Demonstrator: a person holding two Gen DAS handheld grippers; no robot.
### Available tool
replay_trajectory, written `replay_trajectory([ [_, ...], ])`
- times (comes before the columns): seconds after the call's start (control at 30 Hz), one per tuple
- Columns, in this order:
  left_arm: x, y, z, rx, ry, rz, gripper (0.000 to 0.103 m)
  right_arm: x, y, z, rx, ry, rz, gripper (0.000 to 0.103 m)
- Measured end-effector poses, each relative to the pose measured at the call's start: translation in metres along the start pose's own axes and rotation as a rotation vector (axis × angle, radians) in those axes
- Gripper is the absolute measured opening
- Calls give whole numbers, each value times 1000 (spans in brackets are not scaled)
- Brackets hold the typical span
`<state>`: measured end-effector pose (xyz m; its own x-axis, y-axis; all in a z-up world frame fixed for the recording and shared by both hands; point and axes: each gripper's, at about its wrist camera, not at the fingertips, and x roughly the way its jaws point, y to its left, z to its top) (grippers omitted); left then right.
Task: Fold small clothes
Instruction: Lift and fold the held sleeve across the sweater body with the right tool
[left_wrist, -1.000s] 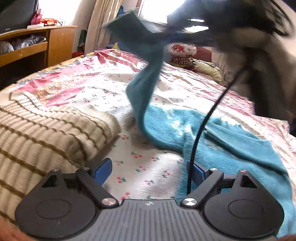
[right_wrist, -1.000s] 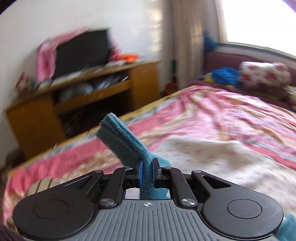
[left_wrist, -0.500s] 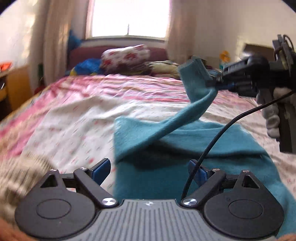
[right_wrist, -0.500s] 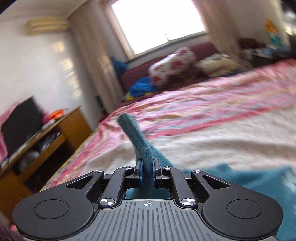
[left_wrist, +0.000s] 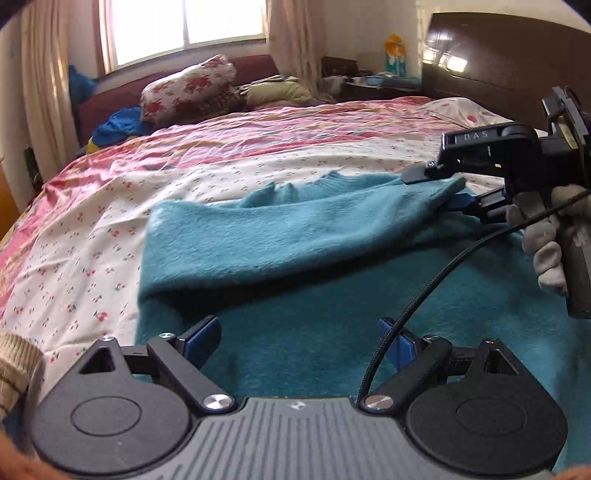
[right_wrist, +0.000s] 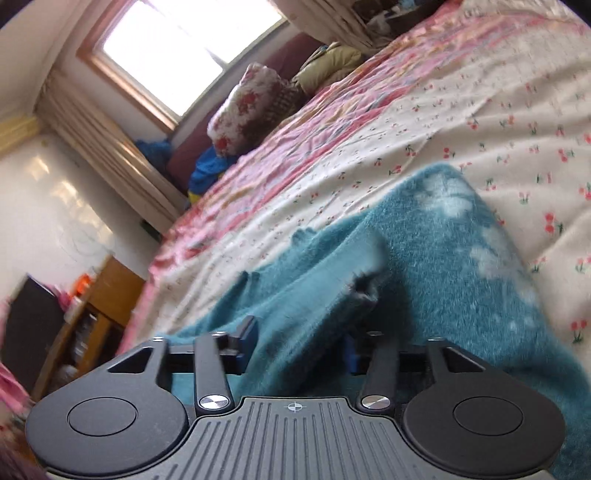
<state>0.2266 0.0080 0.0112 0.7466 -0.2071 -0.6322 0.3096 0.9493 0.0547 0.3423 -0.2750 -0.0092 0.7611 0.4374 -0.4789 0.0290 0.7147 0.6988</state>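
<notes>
Compared with one second ago, the sleeve of the fuzzy teal knitted sweater (left_wrist: 295, 236) is no longer lifted high in the air: it now lies folded across the body of the garment, and the right gripper (right_wrist: 297, 341) has come down low over it. Its jaws are opening at this moment, with the cuff end of the sleeve (right_wrist: 354, 266) loose between the blue pads (in the left wrist view the pads seem already apart from the cloth). The left gripper (left_wrist: 299, 339) hovers over the near part of the sweater with its jaws wide and nothing between them; a black braided cable (left_wrist: 424, 295) passes in front of it. The sweater is spread flat on the bed cover with the small cherry print (left_wrist: 92, 240). To do this step well, I think the right gripper should open fully before it pulls back, and should pull back along the sleeve, so the fluffy knit does not catch on a pad and drag the fold open. The folded edge on the left side looks fairly straight, but the cuff end is a little bunched and may need smoothing. Room for moving is good: the bed is bare beyond the sweater, with the floral pillow (left_wrist: 188, 88) well apart, and only a beige striped knit (left_wrist: 16, 365) lies near the left corner.
</notes>
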Motion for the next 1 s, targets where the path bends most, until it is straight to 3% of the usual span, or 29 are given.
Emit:
replay_trajectory([
  [0.1, 2, -2, 5, 4, -8, 19, 97, -1, 1, 2, -20, -10, -22, 51],
  [0.13, 4, -1, 7, -3, -9, 30, 97, 0, 2, 3, -32, -20, -68, 41],
  [0.17, 6, 0, 9, -17, -10, 40, 97, 1, 4, 3, -34, -26, -115, 20],
  [0.27, 9, 7, 15, -70, -20, 37, 97, 1, 1, 5, -17, -38, -131, 14],
  [0.4, 11, 13, 19, -90, -24, 44, 97, 3, 13, 1, -140, -29, -181, 15],
  [0.5, 9, 17, 18, -107, -6, -8, 97, 10, 9, 1, -153, 7, -214, 18],
  [0.83, -25, 20, 25, -97, 2, -330, 97, 16, 18, 3, -231, 11, -256, 19],
  [0.9, -31, 20, 29, -103, -16, -319, 97, 15, 18, 4, -242, 14, -258, 19],
  [1.0, -26, 21, 33, -101, -27, -205, 97, 11, 17, 2, -246, 15, -255, 19],
])
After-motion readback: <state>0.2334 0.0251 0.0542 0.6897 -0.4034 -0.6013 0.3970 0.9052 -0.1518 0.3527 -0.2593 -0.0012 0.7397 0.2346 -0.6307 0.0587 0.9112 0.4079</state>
